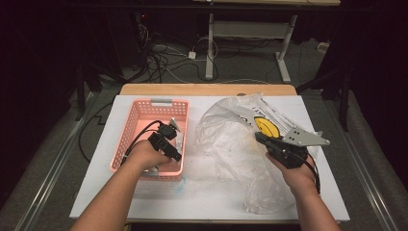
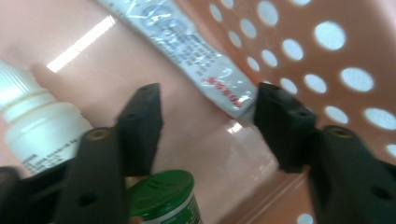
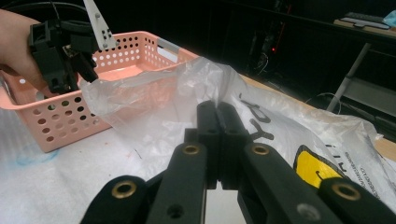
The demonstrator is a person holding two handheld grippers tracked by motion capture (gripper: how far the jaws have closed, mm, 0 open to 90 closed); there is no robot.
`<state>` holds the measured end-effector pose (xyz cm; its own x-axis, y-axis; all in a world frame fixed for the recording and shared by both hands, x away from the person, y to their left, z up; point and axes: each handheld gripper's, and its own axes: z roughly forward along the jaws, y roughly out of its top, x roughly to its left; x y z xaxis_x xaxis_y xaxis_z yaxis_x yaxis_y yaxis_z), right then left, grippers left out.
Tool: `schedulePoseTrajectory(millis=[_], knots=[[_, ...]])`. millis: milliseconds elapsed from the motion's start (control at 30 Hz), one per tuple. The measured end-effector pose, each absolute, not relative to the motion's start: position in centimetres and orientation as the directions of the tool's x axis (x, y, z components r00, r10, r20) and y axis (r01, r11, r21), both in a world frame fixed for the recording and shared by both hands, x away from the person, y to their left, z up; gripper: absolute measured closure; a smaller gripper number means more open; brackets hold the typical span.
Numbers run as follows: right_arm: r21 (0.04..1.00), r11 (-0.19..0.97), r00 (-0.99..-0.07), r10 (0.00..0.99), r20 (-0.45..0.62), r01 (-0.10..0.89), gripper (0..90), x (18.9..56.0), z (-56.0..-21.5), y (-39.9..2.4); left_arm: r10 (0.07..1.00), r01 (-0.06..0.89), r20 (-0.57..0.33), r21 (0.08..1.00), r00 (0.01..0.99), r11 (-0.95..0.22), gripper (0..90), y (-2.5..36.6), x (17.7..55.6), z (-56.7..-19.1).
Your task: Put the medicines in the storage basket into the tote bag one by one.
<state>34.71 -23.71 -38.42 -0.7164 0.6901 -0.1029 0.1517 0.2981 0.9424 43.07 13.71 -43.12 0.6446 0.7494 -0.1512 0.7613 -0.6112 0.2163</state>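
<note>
A pink perforated basket point(image 1: 139, 108) stands on the left of the table. My left gripper point(image 1: 173, 151) reaches down into it, open, with nothing pressed between its pads. In the left gripper view the left gripper point(image 2: 208, 100) hangs over the basket floor. A white printed tube point(image 2: 187, 42) lies along the holed wall point(image 2: 327, 60), and its near end comes close to the right jaw. A white bottle point(image 2: 37, 126) and a green-lidded jar point(image 2: 161, 196) lie just below the jaws. My right gripper point(image 1: 260, 137) is shut on the edge of a clear plastic bag point(image 1: 231, 139); the film is pinched at the tips point(image 3: 217, 109).
The bag point(image 3: 159, 102) spreads crumpled over the table's middle and right, with a yellow print point(image 1: 267, 126) on it. The white table cover point(image 1: 202, 192) is bare in front. In the right gripper view the basket point(image 3: 51, 121) and the left gripper point(image 3: 65, 56) show at the left. Cables and desk legs lie beyond.
</note>
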Motion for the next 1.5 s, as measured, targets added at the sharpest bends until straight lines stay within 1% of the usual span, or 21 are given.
schedulePoseTrajectory(millis=[67, 100, 133, 233, 333, 367, 400, 467, 500, 533, 600, 633, 733, 800, 833, 867, 900, 1000, 1267, 1367, 1500], knots=[[0.942, 0.300, -0.717, 0.689, -0.104, 0.151, 90.0, 34.7, -38.4, -23.7, 0.751, 0.752, -0.094, 0.194, 0.653, -0.630, 49.0, 13.5, 43.1, -43.1], [0.942, 0.300, -0.718, 0.689, -0.104, 0.151, 90.0, 34.7, -38.5, -23.7, 0.754, 0.749, -0.058, 0.180, 0.655, -0.637, 54.4, 13.5, 43.1, -43.1], [0.942, 0.300, -0.718, 0.688, -0.104, 0.151, 90.0, 34.7, -38.5, -23.7, 0.755, 0.748, -0.032, 0.166, 0.655, -0.642, 56.9, 13.5, 43.1, -43.2], [0.943, 0.297, -0.716, 0.690, -0.101, 0.153, 90.0, 34.7, -38.4, -23.7, 0.764, 0.751, -0.011, 0.193, 0.645, -0.631, 68.9, 13.9, 43.2, -43.1], [0.943, 0.295, -0.716, 0.691, -0.100, 0.153, 90.0, 34.7, -38.4, -23.8, 0.769, 0.749, -0.020, 0.242, 0.639, -0.616, 75.9, 14.1, 43.2, -42.4], [0.943, 0.296, -0.716, 0.691, -0.100, 0.154, 90.0, 34.7, -38.5, -23.8, 0.771, 0.749, -0.033, 0.270, 0.636, -0.605, 75.8, 14.2, 43.2, -42.1], [0.942, 0.298, -0.717, 0.690, -0.102, 0.152, 90.0, 34.7, -38.5, -23.8, 0.777, 0.753, -0.056, 0.299, 0.628, -0.587, 72.8, 14.3, 43.2, -41.9], [0.942, 0.298, -0.717, 0.690, -0.100, 0.154, 90.0, 34.7, -38.5, -23.7, 0.786, 0.773, -0.130, 0.333, 0.605, -0.540, 54.4, 14.5, 43.6, -41.7], [0.942, 0.297, -0.716, 0.691, -0.098, 0.158, 90.0, 34.7, -38.5, -23.7, 0.794, 0.790, -0.158, 0.324, 0.588, -0.520, 42.5, 14.4, 43.7, -41.8], [0.941, 0.299, -0.718, 0.689, -0.099, 0.157, 90.0, 34.7, -38.5, -23.7, 0.804, 0.799, -0.145, 0.305, 0.577, -0.518, 35.2, 14.2, 43.9, -42.1], [0.941, 0.299, -0.717, 0.690, -0.099, 0.158, 90.0, 34.7, -38.5, -23.7, 0.822, 0.812, -0.119, 0.283, 0.557, -0.510, 27.9, 14.0, 44.2, -42.7], [0.941, 0.300, -0.717, 0.689, -0.101, 0.155, 90.0, 34.7, -38.5, -23.7, 0.827, 0.819, -0.124, 0.276, 0.549, -0.503, 27.1, 14.0, 44.4, -43.0], [0.941, 0.299, -0.717, 0.690, -0.101, 0.156, 90.0, 34.7, -38.5, -23.7, 0.831, 0.828, -0.129, 0.253, 0.542, -0.501, 27.5, 13.8, 44.8, -43.7], [0.942, 0.297, -0.716, 0.691, -0.098, 0.158, 90.0, 34.7, -38.5, -23.7, 0.831, 0.832, -0.123, 0.213, 0.542, -0.512, 31.2, 13.7, 45.1, -44.4], [0.942, 0.297, -0.716, 0.691, -0.097, 0.159, 90.0, 34.7, -38.5, -23.7, 0.829, 0.823, -0.083, 0.207, 0.553, -0.529, 34.1, 13.4, 44.9, -44.6], [0.942, 0.296, -0.717, 0.691, -0.096, 0.159, 90.0, 34.7, -38.5, -23.7, 0.826, 0.815, -0.064, 0.219, 0.560, -0.536, 36.9, 13.3, 44.9, -44.6], [0.941, 0.298, -0.716, 0.691, -0.098, 0.159, 90.0, 34.7, -38.6, -23.7, 0.832, 0.820, -0.067, 0.230, 0.551, -0.525, 46.2, 13.1, 44.9, -44.5], [0.941, 0.298, -0.715, 0.692, -0.098, 0.160, 90.0, 34.8, -38.6, -23.8, 0.827, 0.814, -0.064, 0.234, 0.558, -0.531, 56.0, 13.1, 44.9, -44.4], [0.941, 0.300, -0.717, 0.690, -0.100, 0.158, 90.0, 34.7, -38.6, -23.8, 0.860, 0.846, -0.055, 0.218, 0.508, -0.486, 62.3, 14.0, 45.0, -44.4], [0.941, 0.302, -0.718, 0.689, -0.102, 0.156, 90.0, 34.7, -38.6, -23.8, 0.875, 0.858, -0.034, 0.221, 0.483, -0.464, 65.1, 14.4, 45.0, -44.3], [0.942, 0.300, -0.717, 0.689, -0.105, 0.150, 90.0, 34.7, -38.5, -23.9, 0.875, 0.857, -0.026, 0.221, 0.483, -0.466, 65.6, 14.6, 44.9, -44.2]])
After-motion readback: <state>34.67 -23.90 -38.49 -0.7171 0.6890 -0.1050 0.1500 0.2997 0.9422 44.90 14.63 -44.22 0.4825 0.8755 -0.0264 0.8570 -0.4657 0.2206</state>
